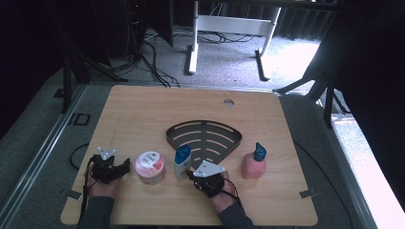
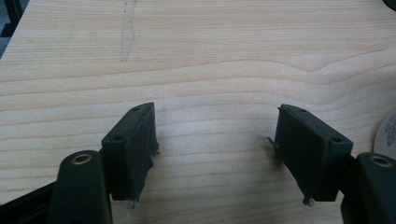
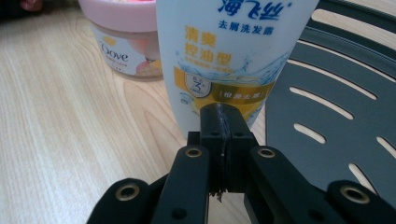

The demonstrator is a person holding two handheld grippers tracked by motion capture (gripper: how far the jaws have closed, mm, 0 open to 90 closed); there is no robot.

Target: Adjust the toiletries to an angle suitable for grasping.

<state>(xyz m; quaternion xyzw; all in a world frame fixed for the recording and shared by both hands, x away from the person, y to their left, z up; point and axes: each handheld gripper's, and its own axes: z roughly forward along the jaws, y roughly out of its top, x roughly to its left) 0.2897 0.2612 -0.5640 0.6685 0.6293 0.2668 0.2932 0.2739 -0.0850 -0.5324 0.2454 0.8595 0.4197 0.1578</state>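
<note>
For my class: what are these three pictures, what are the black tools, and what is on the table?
A person sits at a wooden table and holds a hand tool with two black jaws in each hand. One camera looks down from above; the other two ride on the tools.

The left gripper is open over bare wood. The right gripper is shut, empty, pointing at a white shampoo bottle with a blue cap.

Also there: a pink Dove jar, a pink bottle with a teal cap, and a dark slotted fan-shaped rack.
</note>
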